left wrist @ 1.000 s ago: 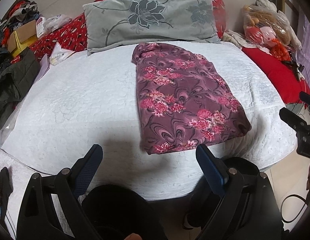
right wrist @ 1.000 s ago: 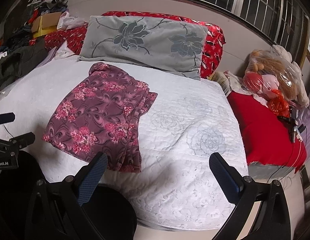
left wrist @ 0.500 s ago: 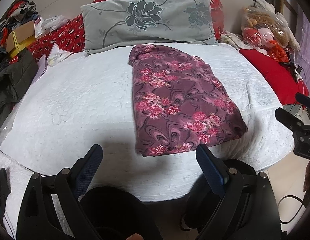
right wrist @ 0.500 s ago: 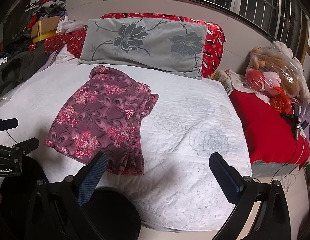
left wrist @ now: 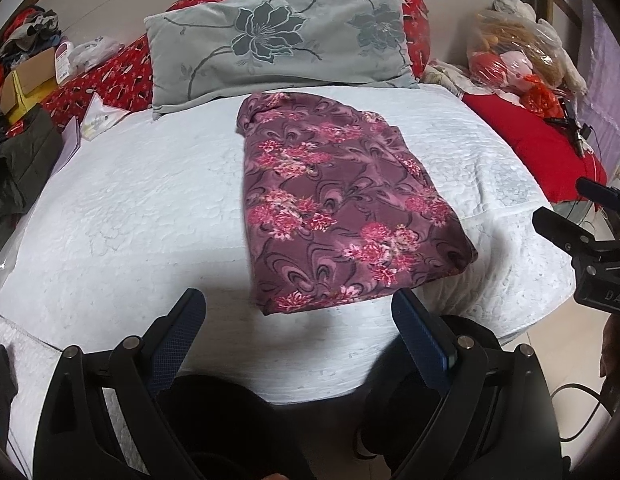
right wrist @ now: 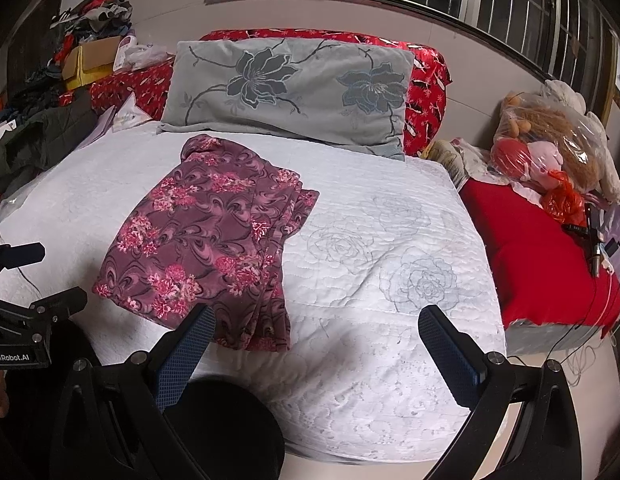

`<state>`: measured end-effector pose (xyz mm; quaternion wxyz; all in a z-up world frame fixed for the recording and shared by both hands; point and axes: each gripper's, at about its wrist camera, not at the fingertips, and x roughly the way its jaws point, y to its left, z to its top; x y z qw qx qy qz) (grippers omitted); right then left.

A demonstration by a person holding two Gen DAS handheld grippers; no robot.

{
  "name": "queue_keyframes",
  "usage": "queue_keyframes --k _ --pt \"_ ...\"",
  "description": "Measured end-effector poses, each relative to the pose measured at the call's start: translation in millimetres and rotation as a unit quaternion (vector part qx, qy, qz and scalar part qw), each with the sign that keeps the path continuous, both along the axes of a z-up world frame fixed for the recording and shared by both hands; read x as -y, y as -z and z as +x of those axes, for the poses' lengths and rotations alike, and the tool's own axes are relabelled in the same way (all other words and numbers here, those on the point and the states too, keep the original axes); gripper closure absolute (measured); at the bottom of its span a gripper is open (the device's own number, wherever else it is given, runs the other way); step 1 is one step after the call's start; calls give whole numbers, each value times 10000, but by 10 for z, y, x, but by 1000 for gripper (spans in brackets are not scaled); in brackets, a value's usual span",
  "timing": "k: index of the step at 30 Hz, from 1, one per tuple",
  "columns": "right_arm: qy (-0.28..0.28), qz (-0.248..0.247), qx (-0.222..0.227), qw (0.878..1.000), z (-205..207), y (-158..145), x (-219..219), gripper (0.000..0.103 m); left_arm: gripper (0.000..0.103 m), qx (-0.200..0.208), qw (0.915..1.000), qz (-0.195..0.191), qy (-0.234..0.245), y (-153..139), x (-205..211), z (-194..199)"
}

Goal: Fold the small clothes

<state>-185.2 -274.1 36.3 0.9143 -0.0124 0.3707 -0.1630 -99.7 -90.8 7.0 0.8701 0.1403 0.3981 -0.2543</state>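
Observation:
A maroon garment with pink flowers (left wrist: 341,208) lies folded in a long rectangle on the white quilted bed (left wrist: 142,216). In the right wrist view the same garment (right wrist: 206,240) sits left of centre, its layered edges along the right side. My left gripper (left wrist: 298,310) hangs open just short of the garment's near edge, nothing between its fingers. My right gripper (right wrist: 315,326) is open too, over the quilt to the right of the garment's near corner. Each gripper shows at the edge of the other's view.
A grey pillow with dark flowers (left wrist: 278,44) leans on a red headboard cushion behind the garment. Dark clothes and boxes (left wrist: 18,120) pile up at the left. A red cushion (right wrist: 549,272) and bagged plush toys (right wrist: 549,136) lie to the right. The bed's near edge (right wrist: 349,432) is close below.
Both grippers have drifted slightly, so the garment sits a little further left in the left view and further right in the right view. Both stay open; the garment has not moved.

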Motion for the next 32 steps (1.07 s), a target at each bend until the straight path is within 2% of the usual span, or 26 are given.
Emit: queue_keyframes --k 15,32 --pt "28 15 10 10000 -9 -40 10 1 8 -100 9997 -190 95 -30 62 -56" --pt "102 30 -3 9999 -13 -37 31 1 8 -81 9999 -7 148 -21 177 -127"
